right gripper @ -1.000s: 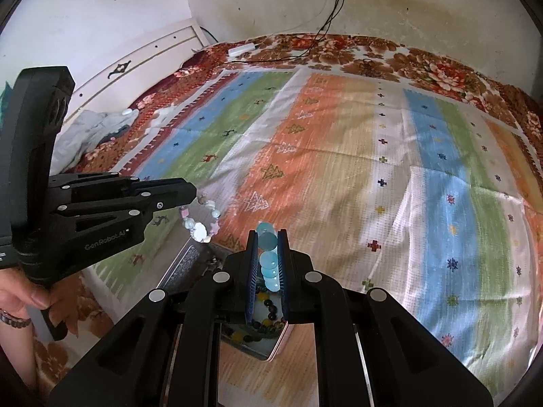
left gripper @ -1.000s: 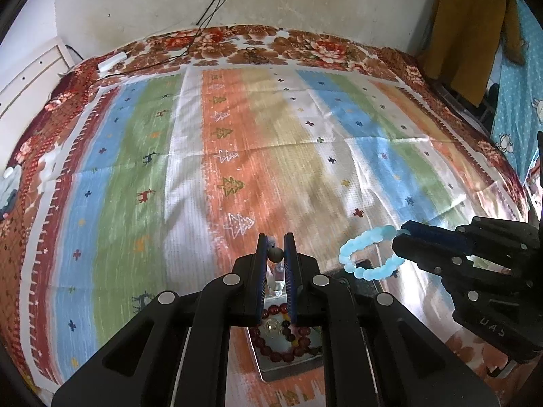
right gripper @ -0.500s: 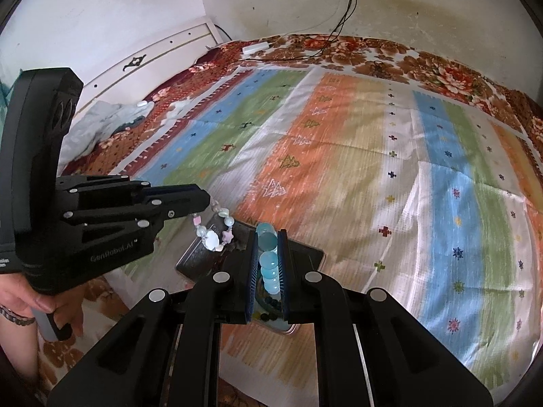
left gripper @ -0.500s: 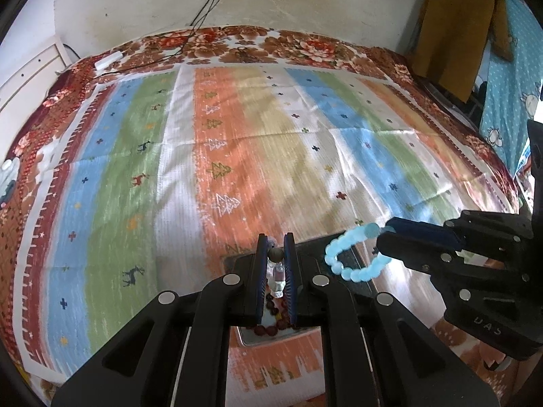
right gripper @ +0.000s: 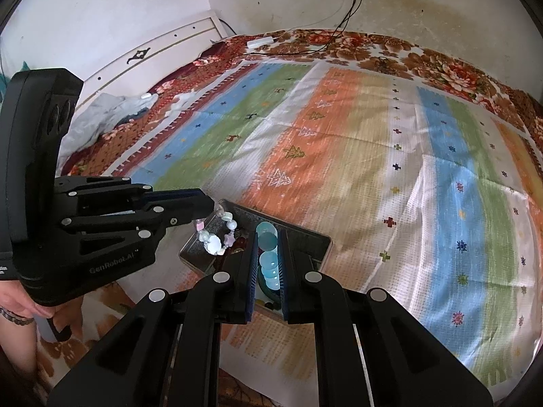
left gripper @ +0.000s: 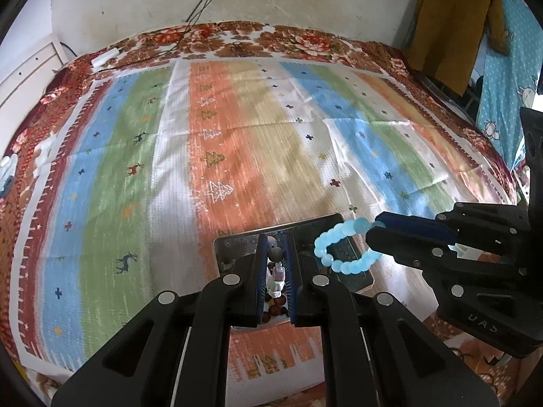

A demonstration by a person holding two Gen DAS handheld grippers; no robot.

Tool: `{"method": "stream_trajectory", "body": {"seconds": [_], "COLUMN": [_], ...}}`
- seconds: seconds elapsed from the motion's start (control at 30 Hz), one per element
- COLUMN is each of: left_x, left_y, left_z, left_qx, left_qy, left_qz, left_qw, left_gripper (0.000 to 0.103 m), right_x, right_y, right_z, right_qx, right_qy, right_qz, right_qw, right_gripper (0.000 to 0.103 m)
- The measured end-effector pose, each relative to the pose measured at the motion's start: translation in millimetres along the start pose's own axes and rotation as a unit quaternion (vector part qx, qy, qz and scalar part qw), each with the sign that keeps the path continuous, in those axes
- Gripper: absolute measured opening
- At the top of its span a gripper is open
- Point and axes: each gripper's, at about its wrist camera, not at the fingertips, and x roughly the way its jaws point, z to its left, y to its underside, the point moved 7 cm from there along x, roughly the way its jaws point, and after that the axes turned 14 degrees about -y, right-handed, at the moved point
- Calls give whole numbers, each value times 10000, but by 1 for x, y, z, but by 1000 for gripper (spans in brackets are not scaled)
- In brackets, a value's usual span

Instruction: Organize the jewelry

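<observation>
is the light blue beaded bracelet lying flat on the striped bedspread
No, the light blue beaded bracelet hangs from the shut right gripper, above the metal tray.

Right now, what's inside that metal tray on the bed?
Dark red beads lie in the tray; a few small dark beads show too. The two grippers and their dangling bracelets cover most of it, so the rest is hidden.

Both grippers have drifted back toward the near edge of the bed. A second ago the metal tray showed only below the left gripper, its dark red beads in open view; now its far rim stands beyond the fingertips and the beads are mostly hidden. The blue bracelet now hangs over the tray's right part, the pale bracelet over its left.
</observation>
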Motion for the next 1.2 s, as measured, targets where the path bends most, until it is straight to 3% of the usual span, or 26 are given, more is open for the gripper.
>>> {"method": "stream_trajectory", "body": {"seconds": [0.07, 0.1, 0.13, 0.17, 0.2, 0.33, 0.43, 0.8, 1.1, 1.2], "left_x": [0, 1, 0, 0, -1, -3, -3, -16, -27, -32], "left_y": [-1, -1, -2, -3, -3, 0, 3, 17, 26, 28], "left_z": [2, 5, 7, 9, 10, 18, 20, 19, 11, 9], "left_qx": [-56, -109, -148, -161, -168, -242, -256, -160, 1, 40], "left_qy": [-79, -138, -143, -153, -177, -202, -207, -145, -108, -136], "left_qz": [-20, -7, -7, -18, -25, -16, -16, -213, -473, -588], "left_qw": [10000, 9998, 9998, 9998, 9997, 9995, 9995, 9995, 9988, 9982], "left_gripper": [14, 28, 35, 41, 41, 43, 50, 77, 96, 97], "right_x": [1, 1, 0, -2, -5, -11, -13, -29, -39, -42], "right_y": [0, 0, 0, -1, -1, 0, 2, 9, 20, 24], "right_z": [-2, -3, -4, -4, -6, -8, -9, -8, -6, -5], "right_qx": [40, 34, 24, 30, 50, 28, 16, -16, 9, 16], "right_qy": [14, 38, 63, 84, 112, 202, 196, 199, 145, 136], "right_qz": [-1, 19, 7, -28, -87, -164, -195, -482, -619, -656], "right_qw": [10000, 10000, 10000, 10000, 9999, 9997, 9996, 9986, 9980, 9978], "right_gripper": [12, 14, 16, 27, 36, 36, 37, 71, 84, 89]}}
